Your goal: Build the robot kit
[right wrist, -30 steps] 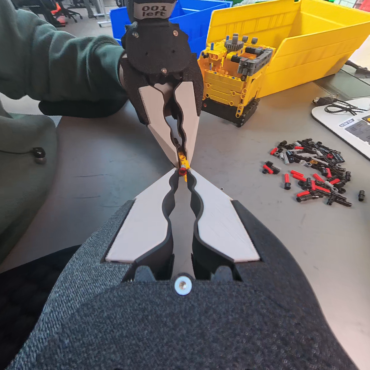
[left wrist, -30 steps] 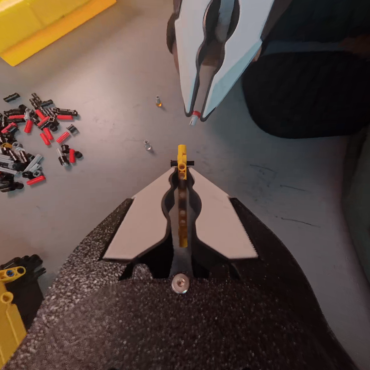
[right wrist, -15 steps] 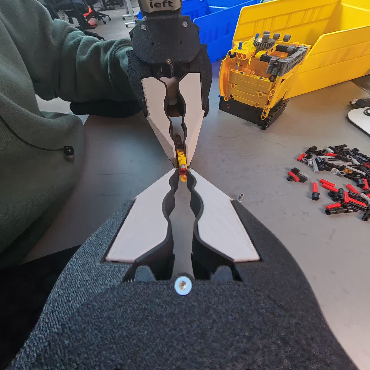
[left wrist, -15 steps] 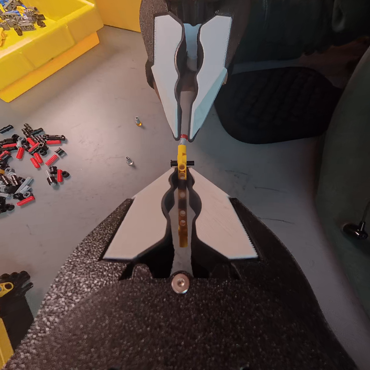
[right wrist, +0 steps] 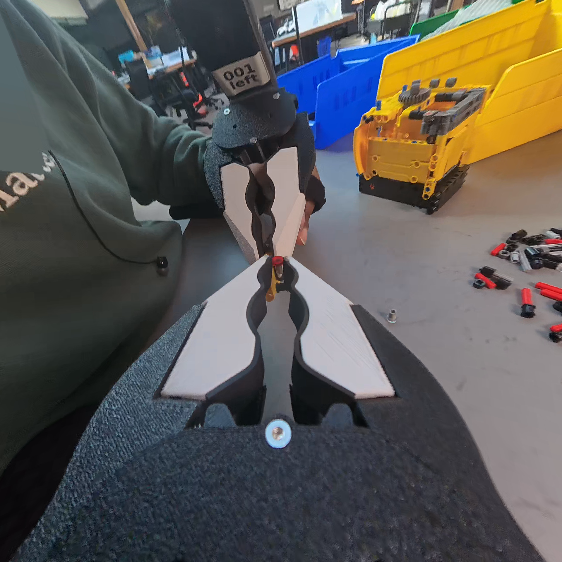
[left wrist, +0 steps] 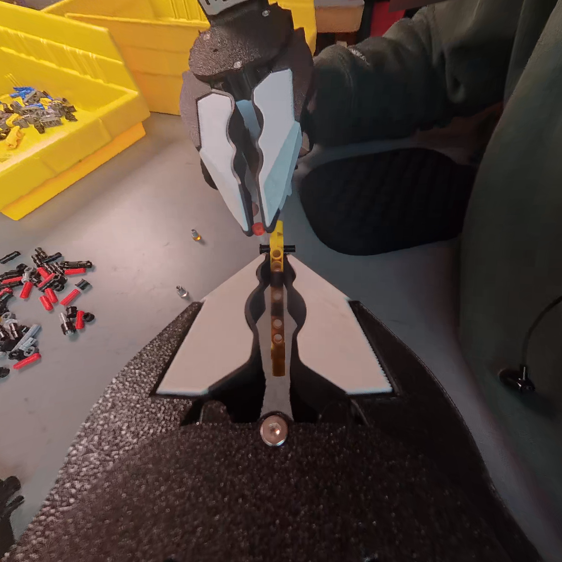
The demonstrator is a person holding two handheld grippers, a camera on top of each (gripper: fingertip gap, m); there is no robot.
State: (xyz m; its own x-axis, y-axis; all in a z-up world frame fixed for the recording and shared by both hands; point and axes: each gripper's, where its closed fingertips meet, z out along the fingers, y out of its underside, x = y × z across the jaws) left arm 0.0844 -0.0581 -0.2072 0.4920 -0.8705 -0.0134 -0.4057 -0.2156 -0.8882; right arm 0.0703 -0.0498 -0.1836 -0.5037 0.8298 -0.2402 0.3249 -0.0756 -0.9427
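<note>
Pinching a yellow beam (left wrist: 277, 304) lengthwise, the left hand-held gripper (left wrist: 276, 258) sits at frame centre above the grey tabletop (left wrist: 137, 243), its fingers pressed onto the beam. The right hand-held gripper (left wrist: 260, 229) comes down from the upper middle, clamped on a red pin (left wrist: 258, 228) just left of the beam's far tip; whether they touch is unclear. Half a second ago the pin stood in line with that tip. Now it is offset, and the right gripper looms nearer. Loose pins (left wrist: 39, 292) lie at left.
</note>
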